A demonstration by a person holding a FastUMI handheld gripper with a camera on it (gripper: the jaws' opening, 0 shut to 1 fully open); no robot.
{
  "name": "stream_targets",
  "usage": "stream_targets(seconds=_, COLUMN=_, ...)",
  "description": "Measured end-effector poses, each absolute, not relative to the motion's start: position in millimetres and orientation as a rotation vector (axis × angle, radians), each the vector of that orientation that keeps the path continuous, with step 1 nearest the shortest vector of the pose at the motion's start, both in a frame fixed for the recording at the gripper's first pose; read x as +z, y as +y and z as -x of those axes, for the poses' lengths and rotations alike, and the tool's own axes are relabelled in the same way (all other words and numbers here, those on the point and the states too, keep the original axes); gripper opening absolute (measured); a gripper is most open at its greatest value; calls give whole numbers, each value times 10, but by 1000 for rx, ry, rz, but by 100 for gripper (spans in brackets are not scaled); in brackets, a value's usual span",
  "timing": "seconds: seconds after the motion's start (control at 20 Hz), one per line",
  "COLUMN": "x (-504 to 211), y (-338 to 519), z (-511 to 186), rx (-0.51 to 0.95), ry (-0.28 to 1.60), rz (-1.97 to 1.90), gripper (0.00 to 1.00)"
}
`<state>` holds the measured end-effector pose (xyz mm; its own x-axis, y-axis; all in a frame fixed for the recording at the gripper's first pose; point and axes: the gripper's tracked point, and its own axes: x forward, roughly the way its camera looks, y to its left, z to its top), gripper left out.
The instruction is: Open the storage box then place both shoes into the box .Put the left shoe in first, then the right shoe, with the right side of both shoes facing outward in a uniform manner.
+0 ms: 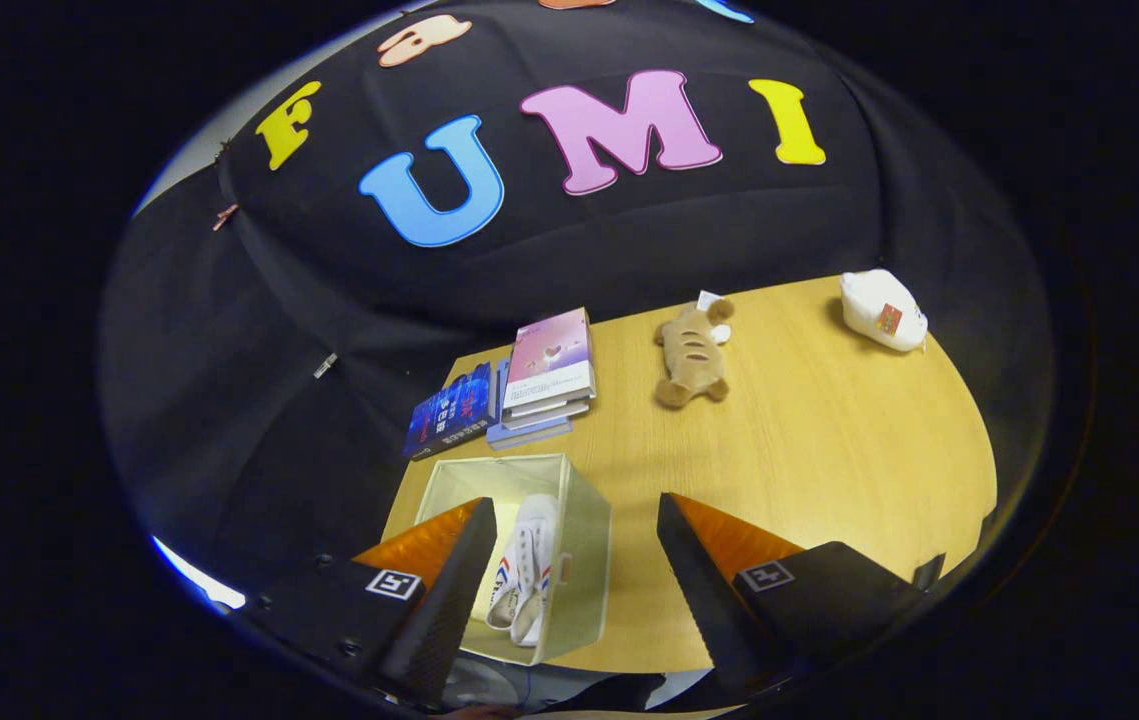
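Observation:
A pale fabric storage box (584, 540) stands open on the wooden table (829, 450), below and between my fingers, nearer the left one. Inside it lie white shoes (527, 575) with red and blue side stripes, standing on edge side by side. My gripper (574, 520) hovers above the box, open, with nothing between its fingers. The left finger covers part of the box's left wall.
Beyond the box a stack of books (544, 375) and a dark blue book (449, 410) lie at the table's far left. A brown plush toy (691, 352) lies mid-table, and a white plush (884, 310) sits at the far right corner.

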<state>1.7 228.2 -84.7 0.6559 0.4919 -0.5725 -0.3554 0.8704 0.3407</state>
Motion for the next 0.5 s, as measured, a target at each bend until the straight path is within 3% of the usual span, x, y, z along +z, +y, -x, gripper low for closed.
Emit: stream_targets(seconds=0.5, x=-87, y=1322, z=4, rx=626, ry=240, rz=11, gripper=99)
